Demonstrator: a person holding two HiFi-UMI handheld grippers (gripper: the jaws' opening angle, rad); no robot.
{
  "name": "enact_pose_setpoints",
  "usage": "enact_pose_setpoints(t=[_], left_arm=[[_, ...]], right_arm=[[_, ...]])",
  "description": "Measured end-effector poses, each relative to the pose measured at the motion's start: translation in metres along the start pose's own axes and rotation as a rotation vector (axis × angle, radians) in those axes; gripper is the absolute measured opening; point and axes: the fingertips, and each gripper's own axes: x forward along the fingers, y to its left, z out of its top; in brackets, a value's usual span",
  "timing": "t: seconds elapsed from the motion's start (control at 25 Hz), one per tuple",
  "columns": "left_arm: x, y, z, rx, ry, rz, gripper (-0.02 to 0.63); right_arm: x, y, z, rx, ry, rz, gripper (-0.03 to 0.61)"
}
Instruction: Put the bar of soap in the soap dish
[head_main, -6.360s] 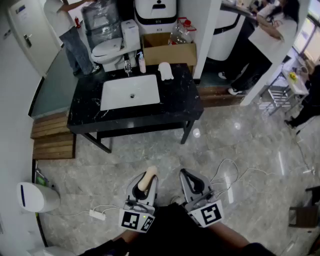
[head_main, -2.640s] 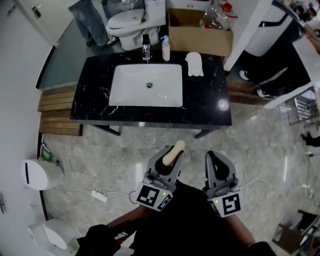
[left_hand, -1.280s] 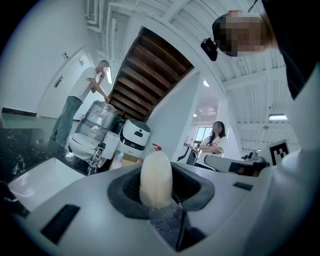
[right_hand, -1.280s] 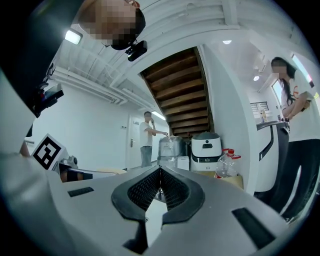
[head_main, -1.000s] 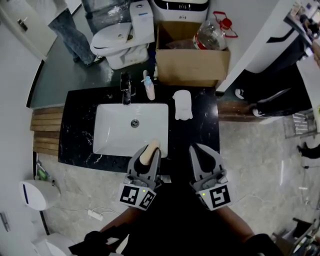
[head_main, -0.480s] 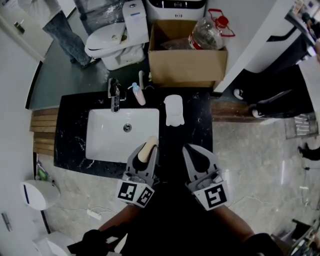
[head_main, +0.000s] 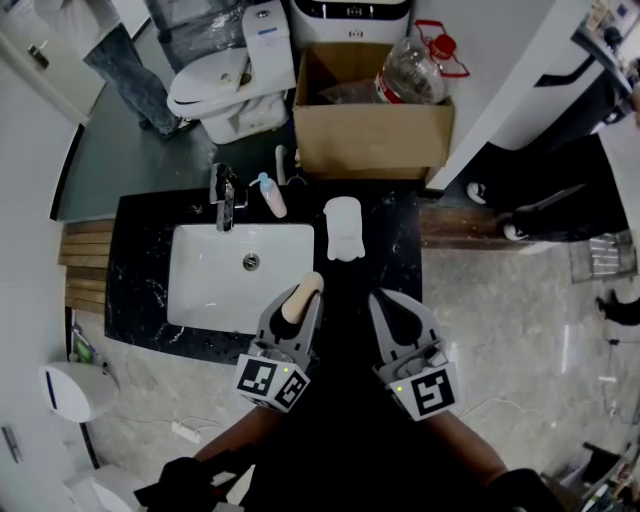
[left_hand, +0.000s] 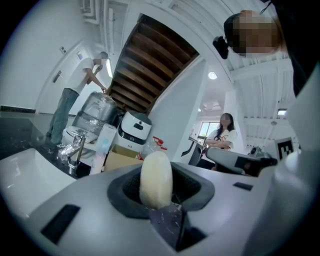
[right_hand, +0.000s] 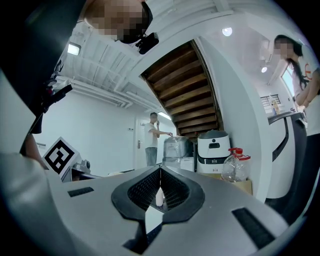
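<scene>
A cream bar of soap (head_main: 298, 298) sticks out from between the jaws of my left gripper (head_main: 301, 297), which is shut on it. In the left gripper view the soap (left_hand: 156, 176) stands upright in the jaws' dark pads. That gripper hangs over the front right corner of the white sink (head_main: 215, 300). The white soap dish (head_main: 342, 228) sits on the black counter (head_main: 395, 255) to the right of the sink, beyond both grippers. My right gripper (head_main: 384, 303) hovers over the counter's front edge, shut with nothing in it (right_hand: 160, 189).
A chrome tap (head_main: 225, 197) and a small bottle (head_main: 270, 195) stand behind the sink. Beyond the counter are a cardboard box (head_main: 372, 125) with a water jug, a toilet (head_main: 225, 85) and a person in jeans (head_main: 120, 65). A white bin (head_main: 68, 392) stands at the lower left.
The vanity has drawn nearer and lower in the head view. Both grippers have moved forward from the floor side to over the counter's front edge. The soap stays in the left jaws.
</scene>
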Motion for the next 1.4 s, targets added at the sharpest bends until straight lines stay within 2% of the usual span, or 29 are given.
enact_pose_setpoints(t=[0.28, 0.64, 0.92, 1.2, 1.4], left_arm=[[0.026, 0.008, -0.01, 0.007, 0.056, -0.017, 0.11], [0.07, 0.032, -0.039, 0.041, 0.143, -0.078, 0.11], [0.094, 0.047, -0.056, 0.033, 0.203, -0.101, 0.11], [0.11, 0.052, -0.067, -0.01, 0.23, -0.11, 0.11], [0.124, 0.057, -0.08, 0.014, 0.266, -0.118, 0.11]], right_arm=[[0.007, -0.011, -0.005, 0.009, 0.009, -0.019, 0.009], [0.014, -0.024, -0.01, 0.033, 0.022, -0.029, 0.009], [0.019, -0.036, -0.017, 0.04, 0.05, -0.063, 0.009], [0.021, -0.04, -0.025, 0.057, 0.072, -0.084, 0.009], [0.02, -0.046, -0.028, 0.069, 0.084, -0.106, 0.009]])
